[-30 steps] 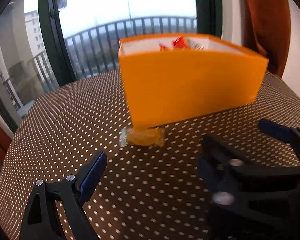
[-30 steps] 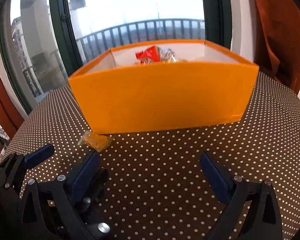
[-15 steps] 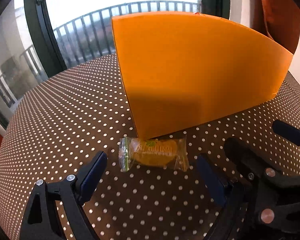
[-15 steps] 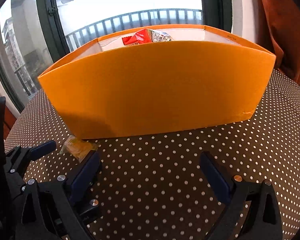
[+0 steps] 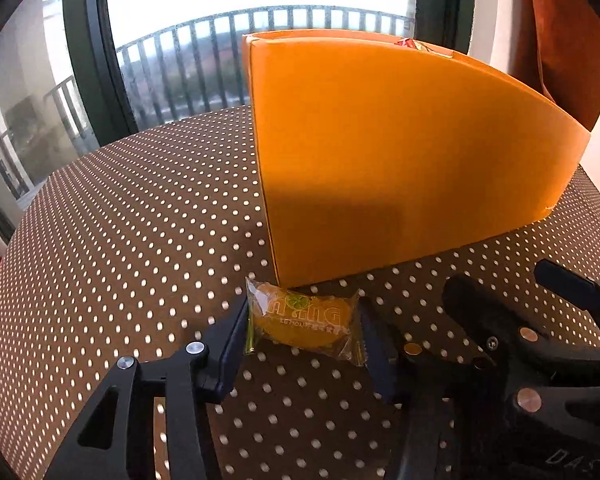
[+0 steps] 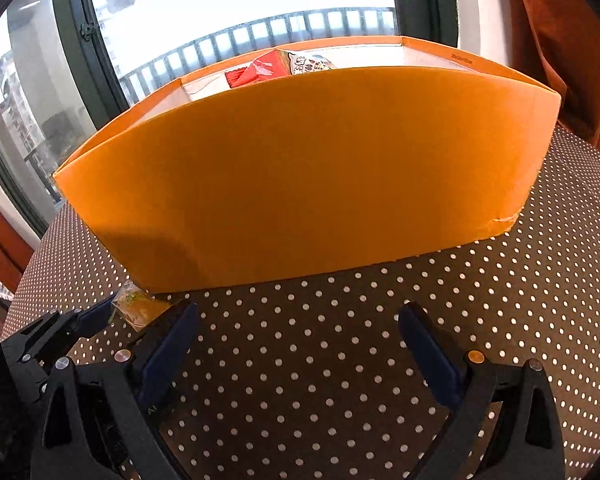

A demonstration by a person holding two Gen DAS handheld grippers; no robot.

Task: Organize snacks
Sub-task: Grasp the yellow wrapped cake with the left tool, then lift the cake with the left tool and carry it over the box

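1. Left wrist view: the left gripper (image 5: 302, 336) sits low on the dotted tablecloth (image 5: 120, 240), its 2 fingers closed in on the ends of a yellow lemon snack packet (image 5: 304, 322). The left pad touches the packet's crimped left edge and the right pad touches its right edge, so the packet is clamped between them.
2. The packet lies flat on the cloth, just in front of the near left corner of the orange box (image 5: 400, 160), its upper edge at the foot of the box wall. Whether it touches the box cannot be told.
3. The right gripper shows at the right of this view as black arms with silver bolts, resting close beside the left one.
4. Right wrist view: the right gripper (image 6: 296, 344) hangs over the cloth (image 6: 340, 360) with its 2 blue-padded fingers spread wide apart and nothing between them. It faces the long front wall of the orange box (image 6: 300, 180).
5. A red snack packet (image 6: 256, 72) and a pale printed packet (image 6: 312, 62) rise above the rim inside the box, toward its back.
6. At the lower left of this view the left gripper (image 6: 140, 308) holds the yellow packet (image 6: 138, 308) by the box corner.
7. Beyond the table stand a dark-framed window (image 6: 72, 40), a balcony railing (image 6: 260, 32) and a rust-coloured curtain (image 6: 560, 40).
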